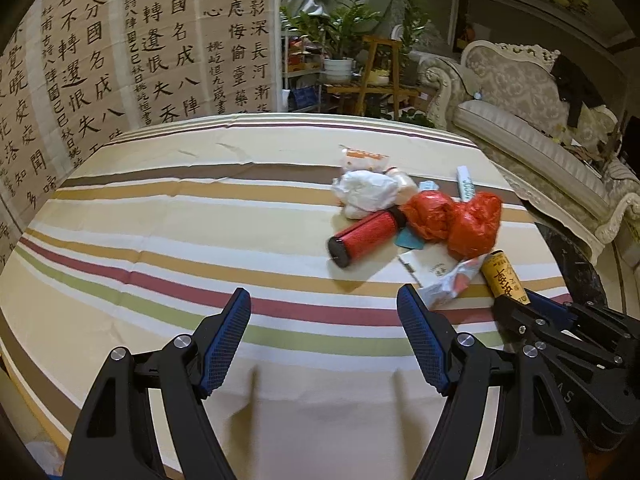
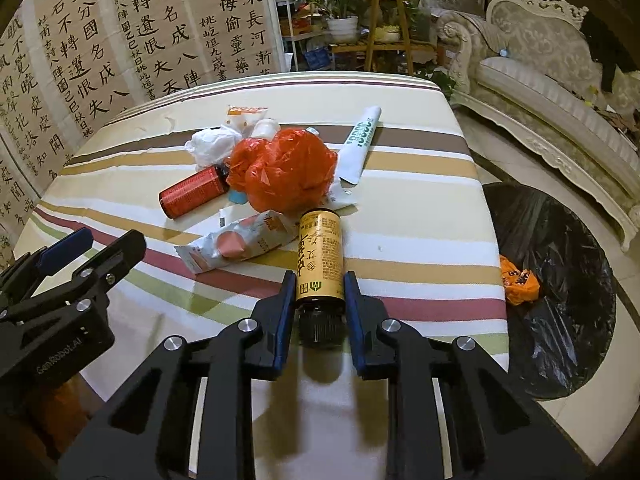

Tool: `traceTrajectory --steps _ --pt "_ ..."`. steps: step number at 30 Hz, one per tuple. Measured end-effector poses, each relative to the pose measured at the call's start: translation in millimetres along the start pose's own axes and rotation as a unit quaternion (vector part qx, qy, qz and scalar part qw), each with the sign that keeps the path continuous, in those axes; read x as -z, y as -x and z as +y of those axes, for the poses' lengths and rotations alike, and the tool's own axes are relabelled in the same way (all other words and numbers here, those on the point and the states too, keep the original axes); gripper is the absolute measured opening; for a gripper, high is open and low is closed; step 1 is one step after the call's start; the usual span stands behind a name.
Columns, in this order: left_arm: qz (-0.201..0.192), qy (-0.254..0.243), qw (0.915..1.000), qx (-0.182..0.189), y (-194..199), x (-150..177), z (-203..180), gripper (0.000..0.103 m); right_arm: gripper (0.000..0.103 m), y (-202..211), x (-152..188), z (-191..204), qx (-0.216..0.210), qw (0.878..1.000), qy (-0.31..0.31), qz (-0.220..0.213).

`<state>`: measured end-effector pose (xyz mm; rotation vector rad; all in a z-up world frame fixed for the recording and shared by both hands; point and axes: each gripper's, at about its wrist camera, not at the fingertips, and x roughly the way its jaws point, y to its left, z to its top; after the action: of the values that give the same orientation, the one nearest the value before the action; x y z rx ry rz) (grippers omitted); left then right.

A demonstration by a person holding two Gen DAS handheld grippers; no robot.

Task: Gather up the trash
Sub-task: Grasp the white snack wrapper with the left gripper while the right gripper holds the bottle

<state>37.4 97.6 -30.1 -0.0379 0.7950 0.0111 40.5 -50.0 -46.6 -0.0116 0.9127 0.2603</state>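
Observation:
A pile of trash lies on the striped tablecloth [image 1: 160,208]: a red bottle [image 1: 366,236] [image 2: 192,192], a crumpled red plastic bag [image 1: 456,216] [image 2: 284,168], white crumpled paper [image 1: 366,192] [image 2: 212,142], a white tube [image 2: 360,140], a snack wrapper [image 2: 236,246] [image 1: 452,282] and a yellow bottle [image 2: 320,256] [image 1: 504,276]. My right gripper [image 2: 320,284] is shut on the yellow bottle near its black cap. My left gripper [image 1: 324,300] is open and empty above the cloth, left of the pile.
A bin lined with a black bag [image 2: 560,280] stands on the floor right of the table, with an orange wrapper [image 2: 518,280] in it. A calligraphy screen [image 1: 100,60] stands behind the table on the left. A sofa [image 1: 540,128] is at the right, plants [image 1: 340,32] behind.

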Motion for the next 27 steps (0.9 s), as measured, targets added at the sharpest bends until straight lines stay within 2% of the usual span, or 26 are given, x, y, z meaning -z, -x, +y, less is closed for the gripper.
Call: traceTrajectory --steps 10,16,19,20,27 --pt "0.0 -0.04 0.9987 0.031 -4.9 -2.6 -35.2 0.073 0.023 8.2 5.8 -23.2 -0.001 1.0 -0.016 -0.006" --pt "0.019 -0.061 0.997 0.045 -19.5 -6.2 -53.6 0.073 0.023 10.8 7.8 -36.1 -0.008 0.999 -0.031 -0.008" --pt "0.031 -0.072 0.9956 0.052 -23.1 -4.6 -59.6 0.055 0.023 11.4 8.6 -40.0 -0.013 0.999 -0.035 -0.01" --pt "0.037 -0.077 0.9949 0.054 -24.7 -3.7 -62.3 0.045 0.023 11.7 8.4 -40.8 -0.014 0.999 -0.036 -0.01" --pt "0.045 -0.093 0.9927 0.061 -24.9 3.1 -70.5 0.024 0.023 12.9 10.5 -44.1 -0.026 0.999 -0.036 -0.012"
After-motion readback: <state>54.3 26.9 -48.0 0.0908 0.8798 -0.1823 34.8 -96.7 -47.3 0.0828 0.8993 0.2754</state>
